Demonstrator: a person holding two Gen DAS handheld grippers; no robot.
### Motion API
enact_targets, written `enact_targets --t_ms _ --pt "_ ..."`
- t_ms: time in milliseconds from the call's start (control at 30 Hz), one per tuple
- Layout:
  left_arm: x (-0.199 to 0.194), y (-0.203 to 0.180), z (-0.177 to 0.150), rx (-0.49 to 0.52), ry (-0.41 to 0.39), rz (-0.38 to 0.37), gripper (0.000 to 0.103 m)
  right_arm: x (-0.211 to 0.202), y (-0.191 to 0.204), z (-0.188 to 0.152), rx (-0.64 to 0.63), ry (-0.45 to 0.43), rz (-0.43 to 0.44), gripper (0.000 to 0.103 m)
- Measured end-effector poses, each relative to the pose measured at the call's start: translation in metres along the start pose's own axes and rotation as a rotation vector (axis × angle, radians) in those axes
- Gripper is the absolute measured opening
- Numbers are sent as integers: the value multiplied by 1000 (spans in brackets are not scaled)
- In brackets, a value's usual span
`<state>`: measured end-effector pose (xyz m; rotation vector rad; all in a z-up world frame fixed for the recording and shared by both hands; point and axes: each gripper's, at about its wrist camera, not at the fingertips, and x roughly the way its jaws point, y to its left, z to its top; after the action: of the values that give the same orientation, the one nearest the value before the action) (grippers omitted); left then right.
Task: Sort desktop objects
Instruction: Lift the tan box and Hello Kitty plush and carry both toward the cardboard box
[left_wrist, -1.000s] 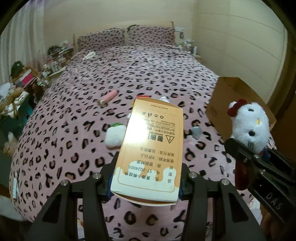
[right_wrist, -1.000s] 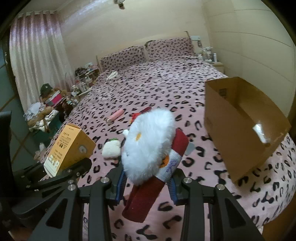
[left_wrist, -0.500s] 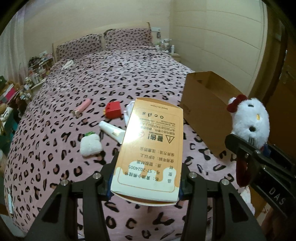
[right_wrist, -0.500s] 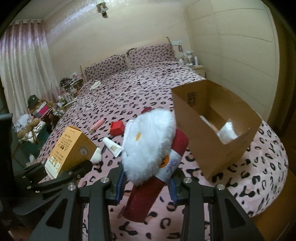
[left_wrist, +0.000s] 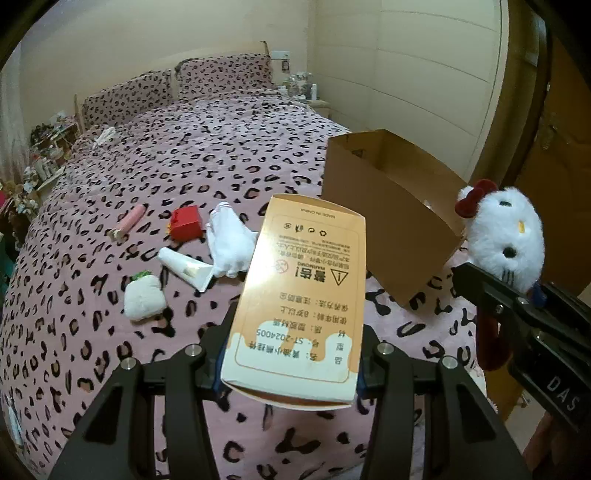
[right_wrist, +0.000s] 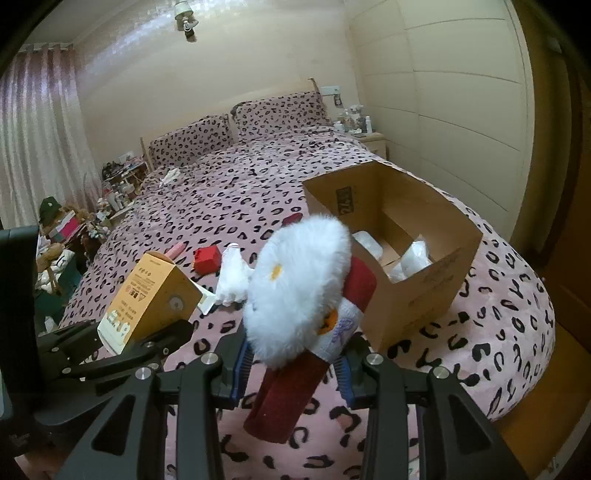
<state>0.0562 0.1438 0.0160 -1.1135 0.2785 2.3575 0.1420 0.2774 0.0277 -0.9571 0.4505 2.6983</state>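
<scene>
My left gripper (left_wrist: 290, 373) is shut on an orange printed carton (left_wrist: 303, 295), held above the bed; the carton also shows in the right wrist view (right_wrist: 147, 295). My right gripper (right_wrist: 291, 369) is shut on a white plush cat toy with red legs (right_wrist: 299, 291), which also shows at the right of the left wrist view (left_wrist: 504, 236). An open cardboard box (right_wrist: 417, 295) stands on the bed to the right, with white items inside. A red box (left_wrist: 186, 221), a white cloth (left_wrist: 229, 240), a white tube (left_wrist: 184, 267), a white plush radish (left_wrist: 144, 297) and a pink tube (left_wrist: 129, 221) lie on the bed.
The leopard-print bedspread (left_wrist: 184, 162) covers the whole bed. A nightstand with bottles (right_wrist: 364, 134) stands at the far right by the wardrobe wall. A cluttered shelf (right_wrist: 114, 184) and curtains stand at the left. The bed's near edge drops to a wooden floor (right_wrist: 543, 417).
Both grippers have moved back and to the right with their loads. The cardboard box now sits nearer the middle of both views, and its inside shows more.
</scene>
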Motion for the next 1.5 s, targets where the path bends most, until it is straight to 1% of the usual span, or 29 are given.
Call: enact_targets --t_ms 267,933,1200,1500 --pt "15 -22 10 38 18 -50 49 3 -18 -1 24 8 -24 38" --pt "47 -60 26 95 60 -120 49 8 -60 -1 74 19 -77 38" --pt "52 -69 40 111 53 -138 49 7 -67 8 81 10 -86 38" --pt "62 -72 59 115 63 -152 49 14 -75 23 87 26 -93 38"
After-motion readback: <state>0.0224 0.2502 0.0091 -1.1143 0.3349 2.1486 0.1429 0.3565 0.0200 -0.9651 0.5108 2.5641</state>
